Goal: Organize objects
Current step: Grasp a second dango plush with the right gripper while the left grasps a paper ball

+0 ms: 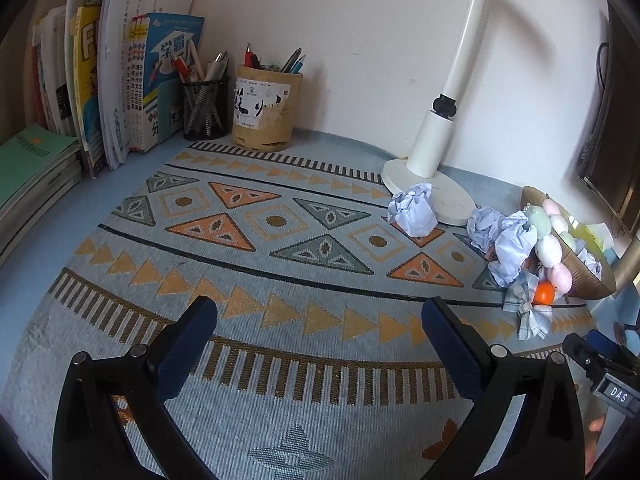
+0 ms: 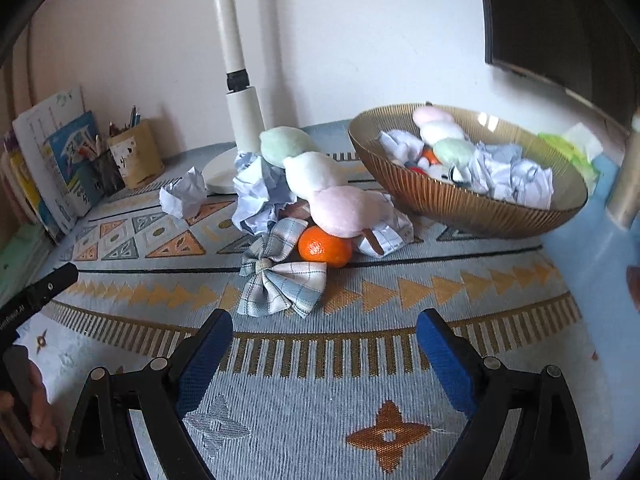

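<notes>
A ribbed amber bowl [image 2: 460,204] stands at the right, holding crumpled paper and soft toys. Spilled beside it lie a string of pastel plush balls [image 2: 320,184], an orange [image 2: 325,249], a plaid fabric bow [image 2: 280,280] and crumpled paper balls [image 2: 182,196]. My right gripper [image 2: 325,330] hovers open over the mat just short of the bow, nothing between its blue pads. My left gripper [image 1: 320,316] is open too, over bare mat, well left of the pile [image 1: 520,248]. The bowl [image 1: 588,280] sits at that view's right edge.
A white desk lamp [image 1: 432,152] stands behind the pile. Two pen holders [image 1: 262,108] and a row of books [image 1: 120,80] line the back left wall. A patterned woven mat [image 1: 280,264] covers the blue desk. A dark monitor edge [image 2: 560,32] hangs at the right.
</notes>
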Demonstrator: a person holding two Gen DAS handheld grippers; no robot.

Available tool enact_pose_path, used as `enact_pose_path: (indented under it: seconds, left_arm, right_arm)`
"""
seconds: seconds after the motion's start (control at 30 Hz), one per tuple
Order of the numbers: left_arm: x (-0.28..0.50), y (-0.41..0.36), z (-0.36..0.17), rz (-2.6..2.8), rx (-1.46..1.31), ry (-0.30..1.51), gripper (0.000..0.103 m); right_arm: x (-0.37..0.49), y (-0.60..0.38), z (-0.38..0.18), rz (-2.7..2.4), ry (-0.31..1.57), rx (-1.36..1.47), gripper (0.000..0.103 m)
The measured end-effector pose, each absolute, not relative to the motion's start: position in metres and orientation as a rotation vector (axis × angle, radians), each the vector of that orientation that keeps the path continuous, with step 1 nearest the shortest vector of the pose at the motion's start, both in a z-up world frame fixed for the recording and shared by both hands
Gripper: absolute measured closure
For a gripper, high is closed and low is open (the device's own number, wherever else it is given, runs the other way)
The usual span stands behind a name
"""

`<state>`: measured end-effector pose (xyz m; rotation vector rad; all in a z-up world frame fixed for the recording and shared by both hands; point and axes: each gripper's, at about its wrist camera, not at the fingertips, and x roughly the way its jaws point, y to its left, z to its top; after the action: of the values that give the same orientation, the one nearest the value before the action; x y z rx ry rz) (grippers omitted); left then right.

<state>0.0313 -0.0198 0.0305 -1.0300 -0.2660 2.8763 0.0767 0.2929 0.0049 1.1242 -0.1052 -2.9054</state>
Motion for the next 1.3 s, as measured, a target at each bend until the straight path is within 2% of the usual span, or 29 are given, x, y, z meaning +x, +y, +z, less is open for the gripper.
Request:
enact_pose_path:
  seconds: [0.1,0.2,0.27,0.3,0.4,0.47,0.53,0.63,0.7,0.8,0.83,0.87,0.9,0.97,1.0,1.03,1.1,1.2,1.3]
  left_arm:
    - [0.043,-0.024,0.037,2.965,-0.949,-0.279,0.001]
    - [0.048,-0.029,0.042,2.945,-0.896,-0.304,0.001]
    - [0.036,-0.028,0.041,2.841,-0.985,-0.335,0.001]
    - [0.03,-0.027,0.042,2.798,-1.012,-0.353,0.001]
    - [-0.008,-0.017,0.043,2.606,-1.152,-0.378,0.001]
    - [-0.048,-0.007,0.031,2.379,-1.307,-0.467,0.001]
    - [-0.075,-0.003,0.026,2.365,-1.316,-0.521,0.001]
    - [-0.105,0.011,0.021,2.432,-1.314,-0.444,0.001]
    - [-0.123,0.027,0.016,2.418,-1.311,-0.423,0.001]
    - [-0.14,0.045,0.009,2.456,-1.32,-0.399,0.002]
    - [-0.143,0.047,0.009,2.475,-1.307,-0.405,0.002]
    - [-0.146,0.046,0.01,2.493,-1.294,-0.42,0.006]
    - [-0.148,0.047,0.009,2.487,-1.296,-0.44,0.012]
    - [-0.151,0.047,0.009,2.47,-1.299,-0.441,0.055]
    - [-0.15,0.045,0.01,2.43,-1.279,-0.467,0.063]
    - [-0.148,0.044,0.012,2.416,-1.267,-0.479,0.066]
    - [-0.134,0.042,0.024,2.475,-1.239,-0.423,0.066]
    - [-0.107,0.033,0.044,2.445,-1.194,-0.432,0.066]
    - [-0.065,0.017,0.056,2.422,-1.155,-0.473,0.066]
  right_arm:
    - [0.08,0.293,0.012,-2.932,-0.075,1.065,0.01]
    - [0.082,0.302,0.017,-2.908,-0.144,1.021,0.012]
    - [0.077,0.304,0.021,-2.889,-0.167,1.043,0.026]
    - [0.071,0.305,0.024,-2.867,-0.166,1.068,0.028]
    - [0.051,0.303,0.041,-2.857,-0.115,1.068,0.028]
    - [0.039,0.302,0.046,-2.858,-0.061,1.049,0.028]
    - [0.023,0.297,0.043,-2.882,0.045,1.075,0.028]
    - [0.002,0.295,0.03,-2.853,0.087,1.131,0.036]
    - [-0.005,0.294,0.022,-2.839,0.083,1.158,0.036]
    - [-0.014,0.294,0.011,-2.862,0.102,1.181,0.046]
    - [-0.016,0.294,0.009,-2.874,0.122,1.184,0.054]
    - [-0.018,0.293,0.008,-2.882,0.142,1.184,0.062]
    - [-0.018,0.293,0.007,-2.884,0.144,1.178,0.066]
    - [-0.017,0.295,0.008,-2.883,0.109,1.168,0.068]
    - [-0.014,0.298,0.01,-2.895,0.078,1.148,0.068]
    - [-0.012,0.3,0.012,-2.903,0.058,1.132,0.069]
    - [-0.004,0.305,0.022,-2.914,-0.002,1.09,0.069]
    - [0.023,0.314,0.045,-2.858,-0.13,1.025,0.069]
    - [0.054,0.328,0.051,-2.699,-0.39,1.095,0.069]
